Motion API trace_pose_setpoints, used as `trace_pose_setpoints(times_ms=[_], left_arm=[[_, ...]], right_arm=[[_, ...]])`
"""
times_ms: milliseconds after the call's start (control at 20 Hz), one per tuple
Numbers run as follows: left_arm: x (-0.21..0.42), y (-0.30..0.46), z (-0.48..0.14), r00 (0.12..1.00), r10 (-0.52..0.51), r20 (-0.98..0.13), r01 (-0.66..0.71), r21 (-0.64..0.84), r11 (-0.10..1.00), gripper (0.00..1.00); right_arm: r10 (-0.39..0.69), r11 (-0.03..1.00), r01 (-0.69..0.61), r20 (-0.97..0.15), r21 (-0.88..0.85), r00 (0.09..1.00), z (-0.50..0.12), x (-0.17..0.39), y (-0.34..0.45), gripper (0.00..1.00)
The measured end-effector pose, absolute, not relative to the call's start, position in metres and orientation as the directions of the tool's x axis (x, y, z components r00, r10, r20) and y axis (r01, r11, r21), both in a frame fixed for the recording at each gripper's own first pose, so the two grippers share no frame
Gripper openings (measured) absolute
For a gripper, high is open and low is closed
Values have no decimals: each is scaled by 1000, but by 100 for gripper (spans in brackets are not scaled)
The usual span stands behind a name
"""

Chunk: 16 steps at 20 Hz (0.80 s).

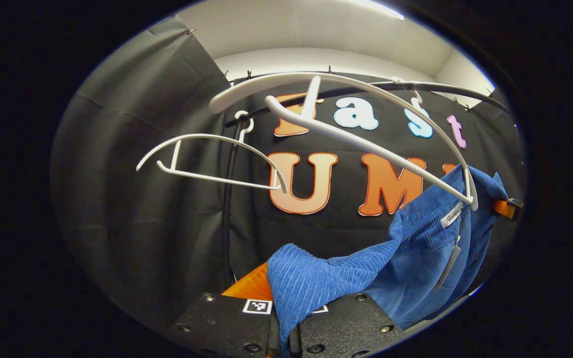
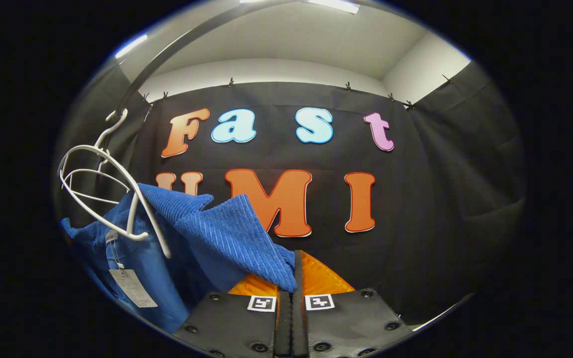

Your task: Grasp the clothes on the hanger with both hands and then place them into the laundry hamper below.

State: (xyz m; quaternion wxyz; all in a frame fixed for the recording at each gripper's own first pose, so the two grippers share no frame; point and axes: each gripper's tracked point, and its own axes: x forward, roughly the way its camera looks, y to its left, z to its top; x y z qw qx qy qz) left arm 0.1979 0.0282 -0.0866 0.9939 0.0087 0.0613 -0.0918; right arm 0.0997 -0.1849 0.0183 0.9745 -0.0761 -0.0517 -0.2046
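A blue corduroy garment hangs partly off a white hanger on the black rail. My left gripper is shut on one shoulder of it, the cloth pinched between both fingers. In the right gripper view the blue garment stretches from the white hanger at left to my right gripper, which is shut on the other shoulder. A paper tag dangles from the collar. The right gripper peeks out behind the cloth at the far right of the left gripper view.
A second, empty white hanger hangs on the rail to the left in the left gripper view. The rack's black upright post stands behind it. Black cloth walls close in on all sides.
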Motion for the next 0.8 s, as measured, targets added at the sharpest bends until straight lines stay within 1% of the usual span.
trace_pose_setpoints(times_ms=[200, 300, 400, 650, 800], left_arm=[[191, 11, -102, 967, -205, -153, 207, -3, 978, 8], [188, 0, -109, 958, -232, -167, 234, -9, 972, 8], [183, -2, -111, 956, -235, -173, 241, 14, 970, 8], [171, -17, -109, 951, -255, -174, 263, 27, 964, 8], [163, -33, -108, 944, -280, -176, 286, 8, 958, 8]], right_arm=[[-421, 897, 431, 109, -100, 901, 8, 80, -203, 8], [-415, 902, 423, 99, -89, 905, 4, 74, -205, 8], [-413, 902, 421, 97, -92, 906, 3, 71, -208, 8], [-348, 932, 355, 93, -69, 933, 1, 73, -188, 8], [-286, 955, 292, 85, -59, 954, -2, 78, -164, 8]])
